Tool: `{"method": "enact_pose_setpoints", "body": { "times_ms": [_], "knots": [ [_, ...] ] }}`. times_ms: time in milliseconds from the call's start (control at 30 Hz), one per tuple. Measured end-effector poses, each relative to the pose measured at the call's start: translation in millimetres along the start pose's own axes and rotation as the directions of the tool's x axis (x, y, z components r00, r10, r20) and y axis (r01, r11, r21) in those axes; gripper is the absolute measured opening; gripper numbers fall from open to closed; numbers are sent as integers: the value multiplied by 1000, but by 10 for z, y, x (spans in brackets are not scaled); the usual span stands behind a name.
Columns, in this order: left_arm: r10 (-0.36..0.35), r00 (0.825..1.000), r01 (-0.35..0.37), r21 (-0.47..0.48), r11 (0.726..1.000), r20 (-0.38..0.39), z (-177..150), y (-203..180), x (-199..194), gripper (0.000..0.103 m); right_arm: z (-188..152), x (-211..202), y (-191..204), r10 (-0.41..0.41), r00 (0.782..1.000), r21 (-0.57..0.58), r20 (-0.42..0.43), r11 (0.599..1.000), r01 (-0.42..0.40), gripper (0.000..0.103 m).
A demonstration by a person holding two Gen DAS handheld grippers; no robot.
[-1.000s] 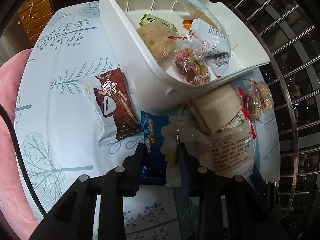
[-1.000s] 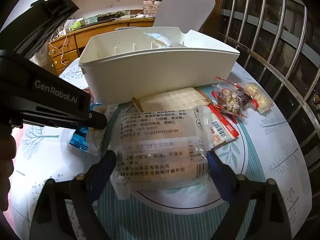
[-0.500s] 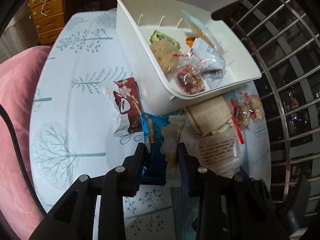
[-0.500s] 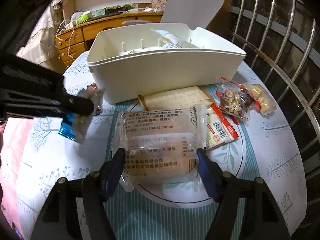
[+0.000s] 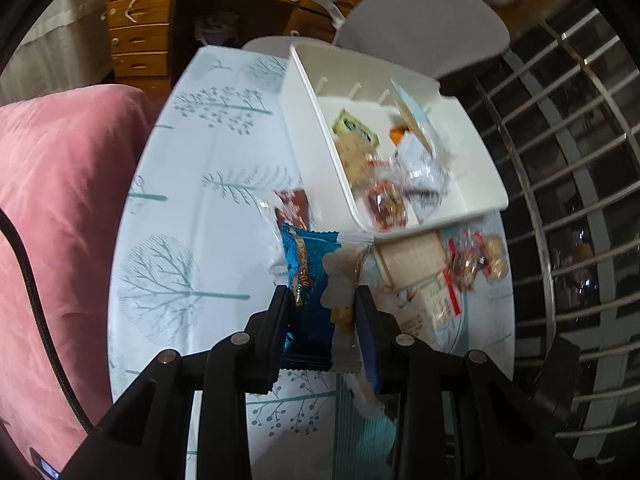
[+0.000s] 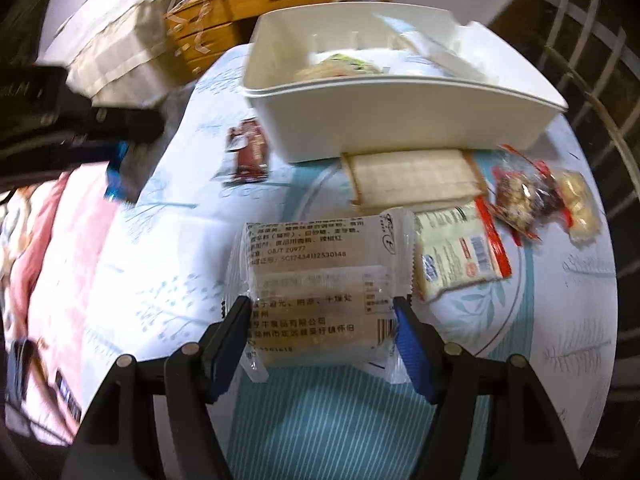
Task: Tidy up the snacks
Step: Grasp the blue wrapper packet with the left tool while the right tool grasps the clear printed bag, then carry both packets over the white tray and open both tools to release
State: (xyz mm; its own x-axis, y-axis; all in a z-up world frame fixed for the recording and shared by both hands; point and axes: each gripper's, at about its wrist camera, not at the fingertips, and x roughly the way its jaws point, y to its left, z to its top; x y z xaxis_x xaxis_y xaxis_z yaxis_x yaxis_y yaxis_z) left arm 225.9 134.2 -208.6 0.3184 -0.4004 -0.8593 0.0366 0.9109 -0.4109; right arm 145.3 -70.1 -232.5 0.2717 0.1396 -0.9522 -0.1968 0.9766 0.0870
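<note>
Snacks are sitting in both grippers, in the lower middle of each wrist view.

The left gripper (image 5: pixel 322 300) is clamping narrowly on a blue snack packet (image 5: pixel 306 280), which is hanging above the round table (image 5: pixel 192 200), below the white bin (image 5: pixel 320 148). The right gripper (image 6: pixel 322 308), whose jaws have just been closing, is pressing both pads on a clear printed packet (image 6: pixel 316 280), in front of the bin.

The left wrist camera looked steeply down from above the round table (image 5: pixel 180 208), with the white bin (image 5: pixel 316 148) ahead. The right wrist camera sat lower and closer, facing the same bin (image 6: pixel 400 124) side-on. Both views shared the bin, the brown snack packet (image 5: pixel 294 206) (image 6: pixel 248 148) and the desk drawers (image 5: pixel 140 40) (image 6: pixel 200 44).
</note>
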Motion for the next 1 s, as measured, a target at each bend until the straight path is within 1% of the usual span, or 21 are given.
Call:
{"method": "enact_pose_setpoints", "body": {
  "times_ms": [67,133,233,300,400,467,600,700,833,1000],
  "knots": [
    [6,1000,-5,-17,1000,15,73,28,-76,31,66,-57,51,34,999,-58,-13,998,-35,70],
    [-2,999,4,-42,999,39,154,55,-168,31,122,-121,99,73,997,-121,-13,990,-74,70],
    [-17,997,21,-60,998,73,282,58,-285,31,217,-246,124,148,989,-203,10,969,-143,70],
    [-10,995,16,-61,998,96,363,25,-337,31,298,-302,125,183,983,-245,28,954,-170,70],
    [-2,991,10,-57,998,132,499,-72,-402,31,420,-369,85,220,974,-276,62,941,-195,70],
    [-10,988,17,-49,999,152,577,-153,-425,31,512,-422,13,238,966,-284,96,937,-202,70],
    [-33,982,35,-10,999,186,698,-389,-418,31,689,-496,-168,242,956,-279,167,941,-190,70],
    [-39,979,37,16,999,202,766,-608,-357,31,832,-560,-402,243,941,-233,236,954,-188,70],
    [-67,975,63,26,998,213,828,-855,-238,31,1006,-621,-688,206,923,-181,326,971,-153,70],
    [-71,976,66,29,997,206,865,-1074,-93,31,1156,-590,-1020,142,908,-108,394,988,-108,71]
  ]
}}
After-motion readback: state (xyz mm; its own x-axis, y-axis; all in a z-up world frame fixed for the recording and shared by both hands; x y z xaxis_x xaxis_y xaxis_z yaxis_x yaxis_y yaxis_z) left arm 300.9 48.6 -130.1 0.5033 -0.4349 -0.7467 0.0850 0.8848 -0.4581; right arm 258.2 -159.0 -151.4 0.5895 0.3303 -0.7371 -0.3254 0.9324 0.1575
